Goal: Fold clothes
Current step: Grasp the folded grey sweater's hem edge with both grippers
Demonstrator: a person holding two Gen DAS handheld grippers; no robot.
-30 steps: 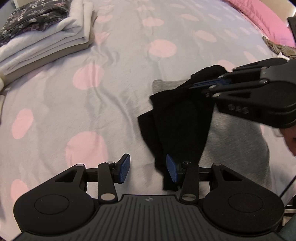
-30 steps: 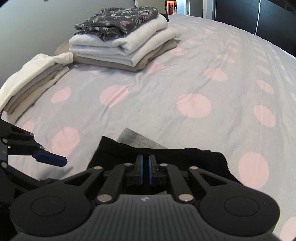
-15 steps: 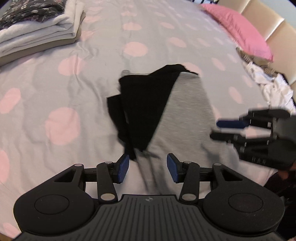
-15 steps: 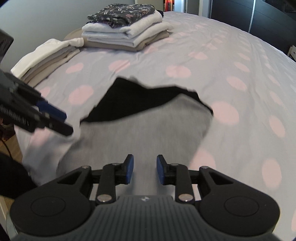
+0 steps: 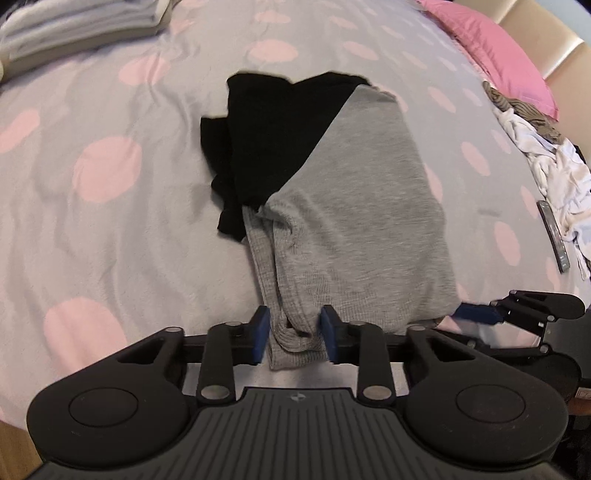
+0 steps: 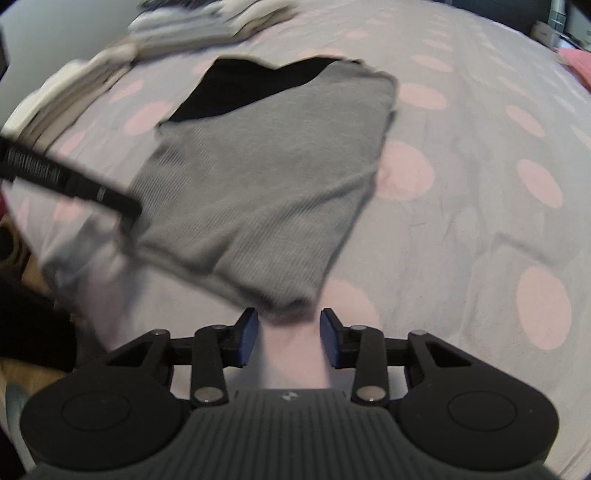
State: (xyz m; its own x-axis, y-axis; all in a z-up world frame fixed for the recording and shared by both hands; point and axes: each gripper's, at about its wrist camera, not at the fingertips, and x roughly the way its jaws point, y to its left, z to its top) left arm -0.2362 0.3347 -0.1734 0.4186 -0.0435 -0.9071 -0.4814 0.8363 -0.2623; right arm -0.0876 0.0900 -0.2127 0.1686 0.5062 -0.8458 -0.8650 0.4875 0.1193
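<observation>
1. Two handheld grippers work at the near edge of a bed covered in a grey bedspread with pink dots.
2. A grey and black garment lies flat on the bedspread, part folded. Its long axis runs away from the person, with the black part at the far end.
3. At the garment's near left corner, the left gripper has its jaws closing, and a bunched fold of grey fabric sits between the blue pads.
4. At the near right corner, the right gripper has its jaws opening. The corner's tip sits just ahead of the pads, and nothing is gripped.
5. My judgement: each gripper has its own near corner, and the next fold carries that near edge away along the long axis towards the black end.
6. Stacks of folded clothes rest at the far left of the bed.
</observation>
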